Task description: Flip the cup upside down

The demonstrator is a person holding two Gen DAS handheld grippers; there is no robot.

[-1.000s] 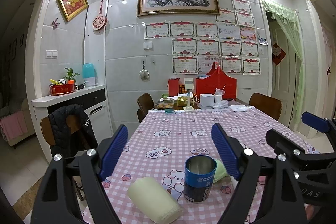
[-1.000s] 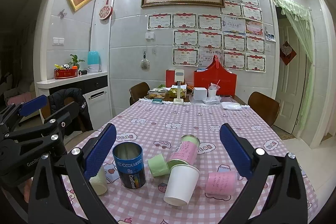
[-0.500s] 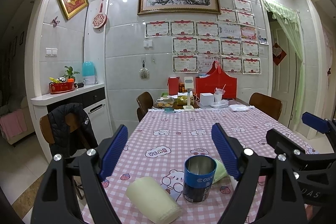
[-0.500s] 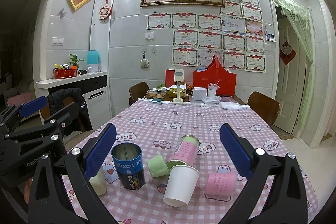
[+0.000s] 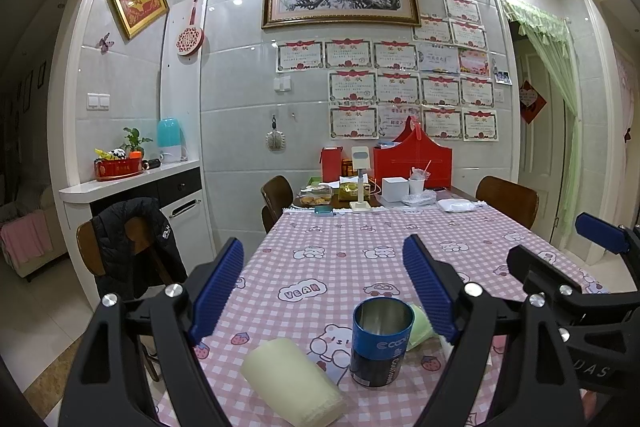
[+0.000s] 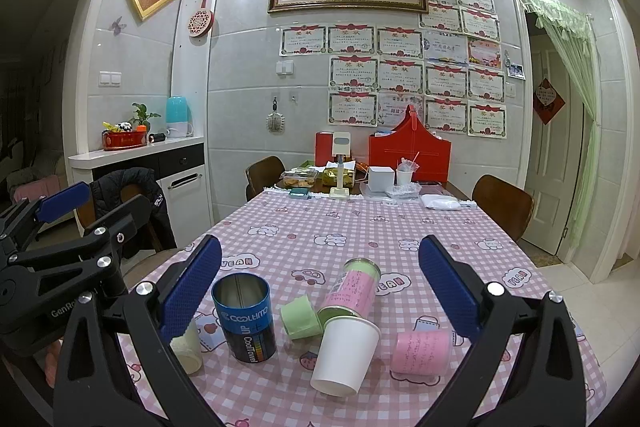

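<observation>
- Left hand-held gripper [image 5: 323, 291]: jaws spread wide, holding nothing; the blue cup [image 5: 381, 341] stands upright on the bench [image 5: 344, 251] ahead and below, close inside its right finger, mouth up, long axis vertical
- Right hand-held gripper [image 6: 320, 287]: jaws likewise wide and empty; here the blue cup [image 6: 245, 317] stands just inside its left finger, while the white paper cup [image 6: 344, 355] sits low in the middle of the gap, tilted, mouth facing the camera
- Which cup the task means cannot be told; the blue cup is the only one standing mouth up, so it is the likelier one
- Nearer arm, as a judgement: neither hand-held gripper is clearly closer to the blue cup, which lies between the two
- Neighbours: a cream roll [image 5: 294, 379] lies below the left hand-held gripper's centre, and a green cup [image 6: 301, 317] lies just right of the blue cup, so a side grasp has little room
</observation>
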